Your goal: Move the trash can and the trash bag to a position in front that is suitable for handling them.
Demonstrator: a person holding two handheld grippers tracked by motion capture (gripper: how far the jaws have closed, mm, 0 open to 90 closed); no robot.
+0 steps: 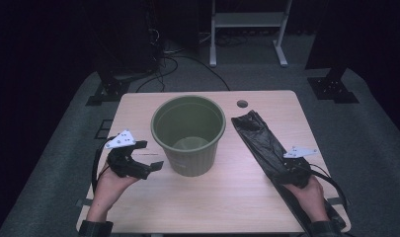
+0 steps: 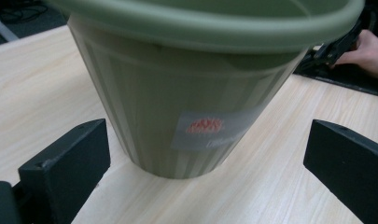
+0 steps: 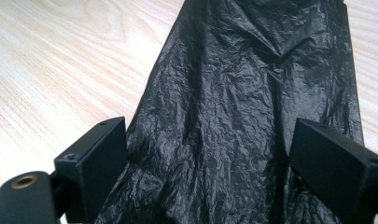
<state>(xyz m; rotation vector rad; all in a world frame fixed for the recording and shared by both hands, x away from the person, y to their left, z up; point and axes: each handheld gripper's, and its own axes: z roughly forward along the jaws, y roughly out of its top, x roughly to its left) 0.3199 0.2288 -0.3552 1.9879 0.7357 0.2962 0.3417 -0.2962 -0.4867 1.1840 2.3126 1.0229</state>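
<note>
Two tongs low | left tongs point(image 1: 149, 154) gaping at bin point(image 1: 188, 136) | right tongs point(image 3: 210, 154) straddling bag point(image 3: 252, 107)

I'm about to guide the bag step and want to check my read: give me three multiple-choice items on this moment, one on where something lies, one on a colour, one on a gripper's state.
1. Where does the black bag lie, seen in the high view?
A. Inside the bin
B. Flat on the table, right of the bin
C. On the floor

2. What colour is the bin?
A. Green
B. Red
C. White

3. How does the right gripper stand?
A. Shut on the bin's rim
B. Shut on the bag
C. Open, jaws either side of the bag

Answers: 1 B, the bag stretches along the table's right side; 2 A, its wall and rim are green; 3 C, its own view shows both jaws well apart.
</note>
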